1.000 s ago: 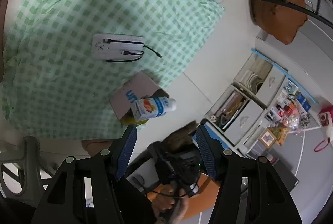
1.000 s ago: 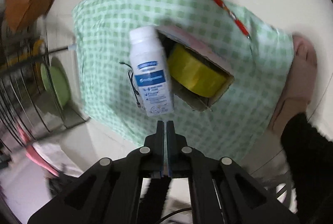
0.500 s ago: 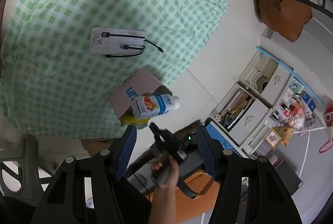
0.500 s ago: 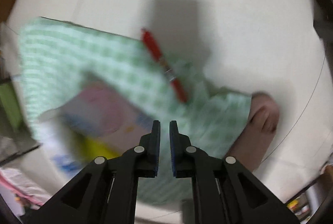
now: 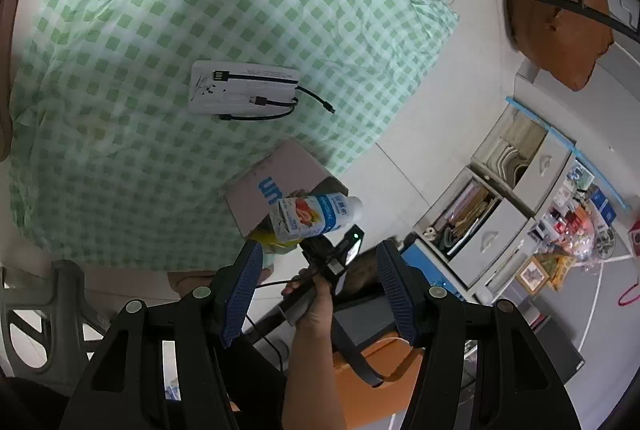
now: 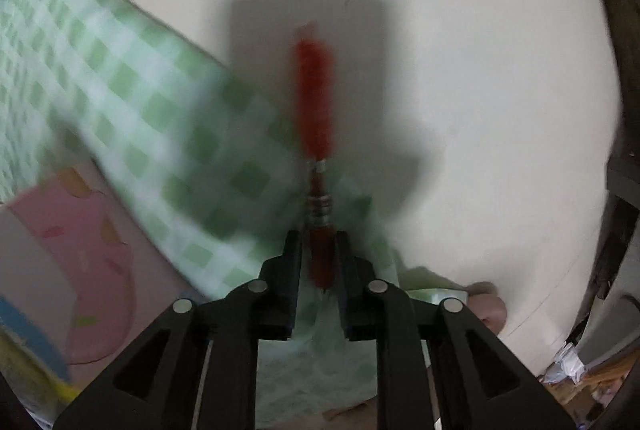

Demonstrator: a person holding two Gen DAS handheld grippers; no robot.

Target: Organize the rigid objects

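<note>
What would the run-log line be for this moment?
stage: reaching for pen | right gripper: jaws opening, straddling red pen, no grip | left gripper: open, empty | bottle: on box

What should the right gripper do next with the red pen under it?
Probably sink a little further, then close. The right gripper has its jaws opening, with the red pen's near end lined up between them, no pad pressing yet. The pen lies at the checked cloth's edge.
</note>
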